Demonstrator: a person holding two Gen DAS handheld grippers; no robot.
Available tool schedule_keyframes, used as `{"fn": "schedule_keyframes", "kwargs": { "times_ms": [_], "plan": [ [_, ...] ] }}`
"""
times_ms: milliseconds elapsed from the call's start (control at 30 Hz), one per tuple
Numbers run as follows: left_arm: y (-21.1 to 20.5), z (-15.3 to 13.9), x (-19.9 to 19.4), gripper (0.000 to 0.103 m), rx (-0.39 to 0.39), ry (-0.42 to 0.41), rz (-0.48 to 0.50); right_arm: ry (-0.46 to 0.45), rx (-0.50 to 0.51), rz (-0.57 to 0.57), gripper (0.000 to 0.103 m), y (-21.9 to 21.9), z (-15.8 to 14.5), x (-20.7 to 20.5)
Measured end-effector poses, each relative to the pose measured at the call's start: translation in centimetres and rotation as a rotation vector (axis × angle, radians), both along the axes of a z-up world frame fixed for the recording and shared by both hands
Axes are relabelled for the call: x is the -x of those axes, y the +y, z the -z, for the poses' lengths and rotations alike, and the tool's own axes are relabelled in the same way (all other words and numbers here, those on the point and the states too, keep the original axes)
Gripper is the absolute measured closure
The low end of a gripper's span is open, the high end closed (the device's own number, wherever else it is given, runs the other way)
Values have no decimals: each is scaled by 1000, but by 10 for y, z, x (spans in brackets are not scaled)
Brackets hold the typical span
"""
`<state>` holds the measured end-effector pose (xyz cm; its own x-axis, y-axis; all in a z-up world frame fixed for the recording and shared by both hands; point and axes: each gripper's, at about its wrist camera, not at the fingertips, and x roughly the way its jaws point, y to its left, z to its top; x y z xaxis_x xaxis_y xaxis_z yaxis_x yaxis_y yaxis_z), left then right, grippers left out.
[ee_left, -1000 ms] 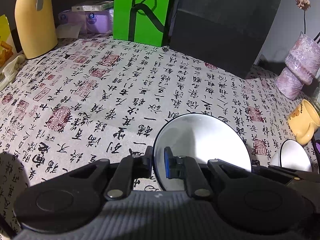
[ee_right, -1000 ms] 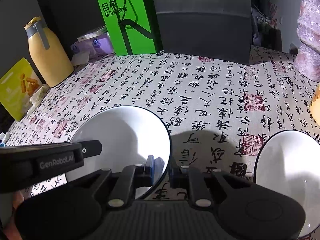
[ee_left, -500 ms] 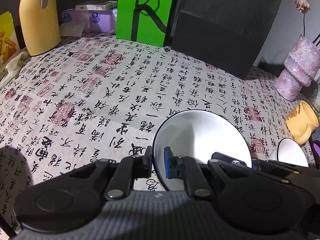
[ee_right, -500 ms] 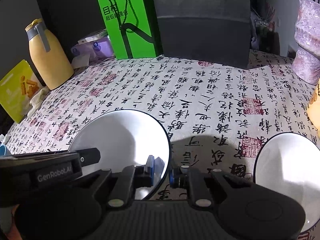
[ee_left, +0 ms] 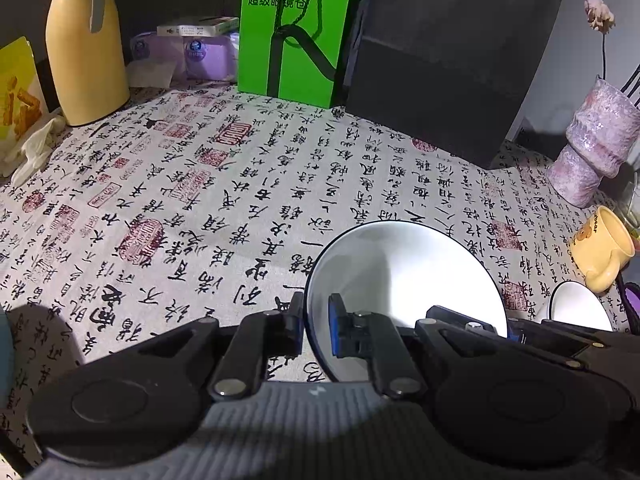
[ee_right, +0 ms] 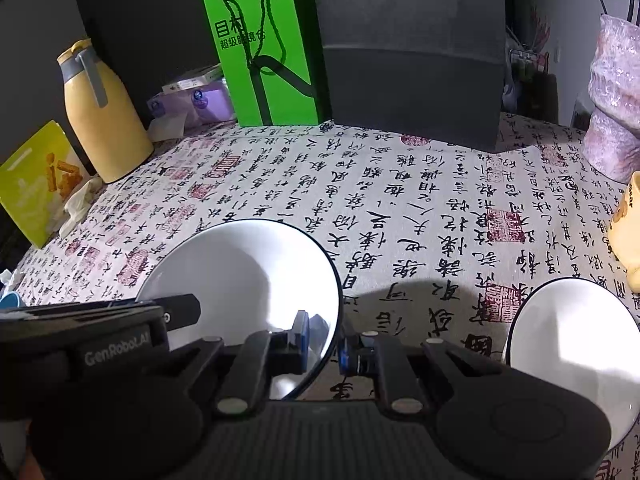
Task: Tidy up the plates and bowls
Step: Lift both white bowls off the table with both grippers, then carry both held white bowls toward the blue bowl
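The white bowl [ee_left: 404, 276], glazed, slippery and breakable, is pinched at opposite rims by left claw [ee_left: 316, 322] and right claw [ee_right: 322, 338].

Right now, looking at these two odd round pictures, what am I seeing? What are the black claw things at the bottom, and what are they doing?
Those are two hand-held grippers, each carried by a person, with a wide-angle camera looking along its fingers. One picture comes from each. Both pinch the same white bowl by its rim: the left gripper on its left edge, the right gripper on its right edge. Underneath is a tablecloth printed with calligraphy. A second white bowl sits to the right, near a yellow mug. Behind stand a green box, yellow flask and pink vase.
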<state>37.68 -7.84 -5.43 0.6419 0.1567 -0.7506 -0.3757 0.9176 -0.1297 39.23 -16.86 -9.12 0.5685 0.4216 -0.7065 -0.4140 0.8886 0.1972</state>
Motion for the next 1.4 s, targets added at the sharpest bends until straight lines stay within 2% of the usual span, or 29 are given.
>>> {"fn": "schedule_keyframes", "kwargs": {
  "times_ms": [833,1400],
  "plan": [
    [7,-26,28,92,-12,-57,11,-43,-11,26,89,8,-24,29],
    [27,-45,60,92,-6,-108,6,-88,-2,21,89,28,-46,57]
  ]
}}
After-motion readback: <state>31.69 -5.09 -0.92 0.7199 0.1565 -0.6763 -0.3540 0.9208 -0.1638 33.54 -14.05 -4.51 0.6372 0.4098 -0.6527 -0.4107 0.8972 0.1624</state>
